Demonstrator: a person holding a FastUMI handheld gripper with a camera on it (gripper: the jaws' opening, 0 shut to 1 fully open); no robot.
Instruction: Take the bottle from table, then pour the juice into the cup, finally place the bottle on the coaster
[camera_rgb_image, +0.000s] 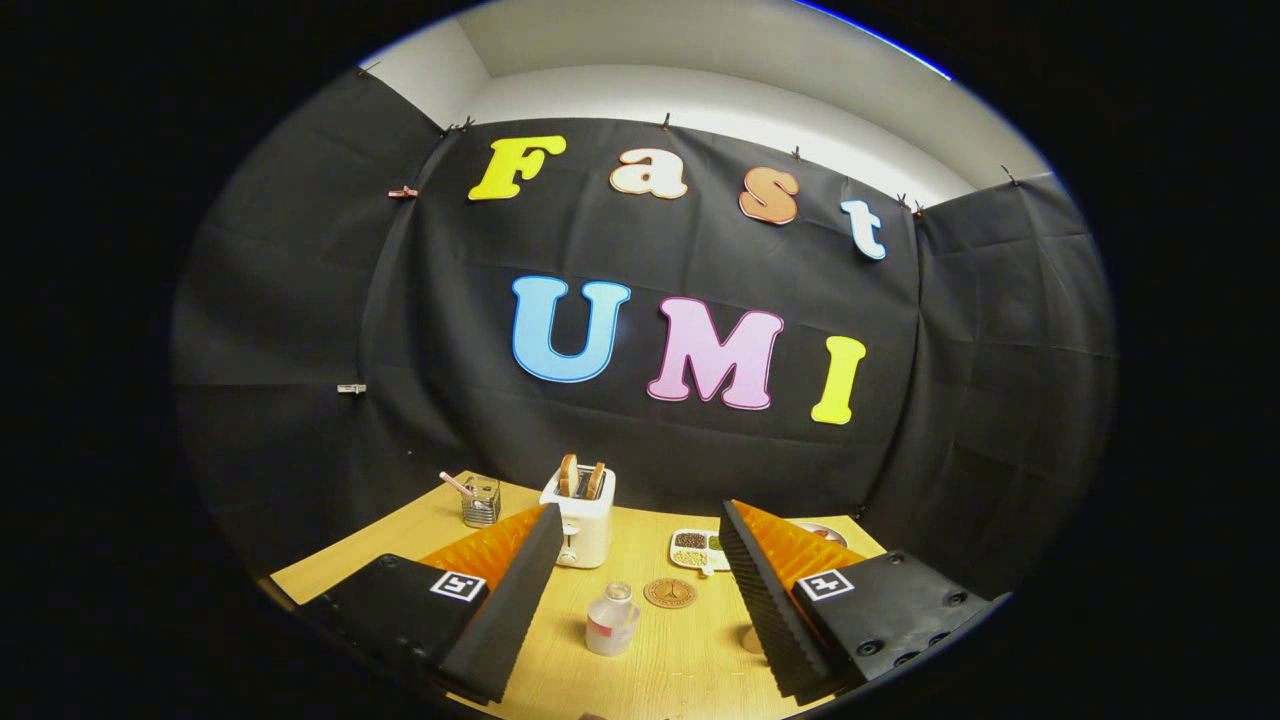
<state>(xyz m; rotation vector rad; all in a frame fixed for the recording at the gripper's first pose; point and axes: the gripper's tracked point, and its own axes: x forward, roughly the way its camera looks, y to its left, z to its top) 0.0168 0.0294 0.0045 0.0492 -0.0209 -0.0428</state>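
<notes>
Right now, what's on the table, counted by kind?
Bottle: 1
Coaster: 1
Toaster with toast: 1
Wire holder: 1
Divided snack tray: 1
Total: 5
The gripper hangs open above the bottle.

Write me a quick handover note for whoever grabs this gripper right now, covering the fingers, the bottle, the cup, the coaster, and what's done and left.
Gripper: fingers wide open, holding nothing, above the table.
Bottle: upright on the table between the fingers, untouched.
Coaster: just beyond the bottle, bare.
Cup: mostly hidden behind one finger; contents cannot be told.
Done: nothing yet.
Left: grasp bottle, pour juice into cup, set bottle on coaster.
</notes>
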